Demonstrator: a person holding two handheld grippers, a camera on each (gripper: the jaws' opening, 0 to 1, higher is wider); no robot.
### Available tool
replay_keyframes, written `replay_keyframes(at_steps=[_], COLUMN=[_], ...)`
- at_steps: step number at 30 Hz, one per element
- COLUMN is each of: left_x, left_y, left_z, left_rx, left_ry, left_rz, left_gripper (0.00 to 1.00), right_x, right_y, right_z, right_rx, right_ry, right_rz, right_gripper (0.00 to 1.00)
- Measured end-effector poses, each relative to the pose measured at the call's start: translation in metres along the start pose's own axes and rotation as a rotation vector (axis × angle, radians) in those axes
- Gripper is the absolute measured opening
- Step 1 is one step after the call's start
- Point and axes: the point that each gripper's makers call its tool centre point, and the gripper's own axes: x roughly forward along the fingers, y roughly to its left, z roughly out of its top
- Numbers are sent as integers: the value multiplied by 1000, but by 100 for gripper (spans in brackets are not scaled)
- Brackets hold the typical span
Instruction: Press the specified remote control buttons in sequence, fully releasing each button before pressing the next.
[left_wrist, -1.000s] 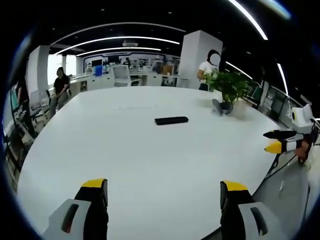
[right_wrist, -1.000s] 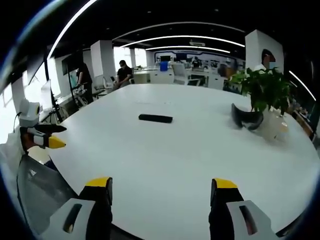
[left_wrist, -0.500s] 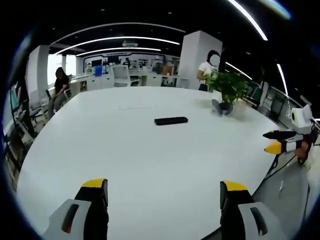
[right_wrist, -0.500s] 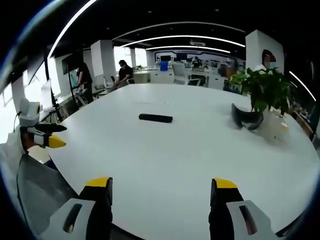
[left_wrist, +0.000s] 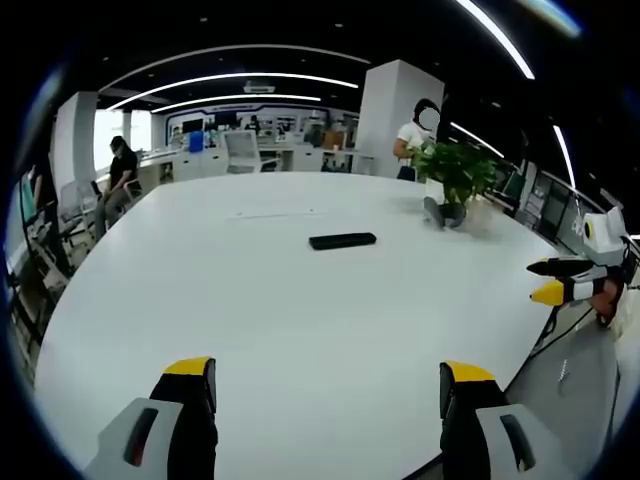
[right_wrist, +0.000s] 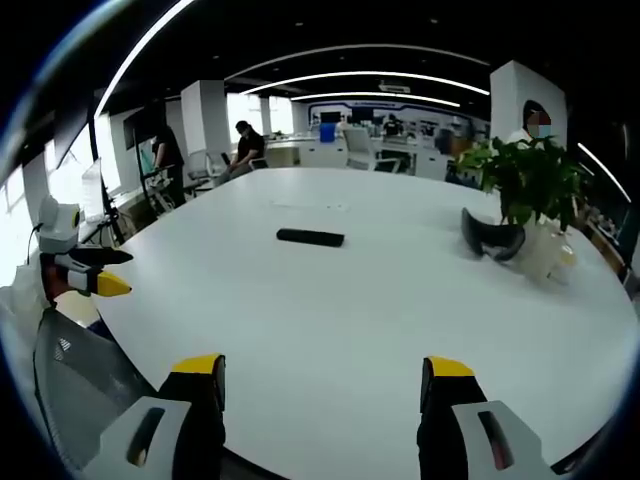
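Two grippers waiting short of the remote

Both the left gripper (left_wrist: 325, 375) and the right gripper (right_wrist: 320, 370) are hanging with jaws spread, pinching nothing. Ahead, well apart, the remote (left_wrist: 343, 240) is lying flat mid-surface (left_wrist: 300, 320), long axis crosswise. Neither gripper is looking clearly nearer. Right gripper view is showing the plant (right_wrist: 525, 185) closer.

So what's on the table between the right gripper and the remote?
Nothing: in the right gripper view, bare white table stretches from the open right gripper to the black remote.
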Motion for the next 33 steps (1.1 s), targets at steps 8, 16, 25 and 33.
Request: replay_keyframes(at_steps=[8,16,25,33], left_x=[-1,0,0,0], left_y=[0,-1,-1,-1], left_z=[1,1,1,-1], left_rx=[4,8,7,7], left_ry=[1,5,5,7], left_rz=[0,-1,0,-1], left_gripper=[96,96,96,95], right_x=[1,1,1,1], right_y=[-1,0,-1,-1], right_z=[0,1,-1,-2], right_rx=[0,-5,-5,-6], right_ry=[1,0,5,9], right_rz=[0,3,1,-1], right_gripper=[79,79,78,78])
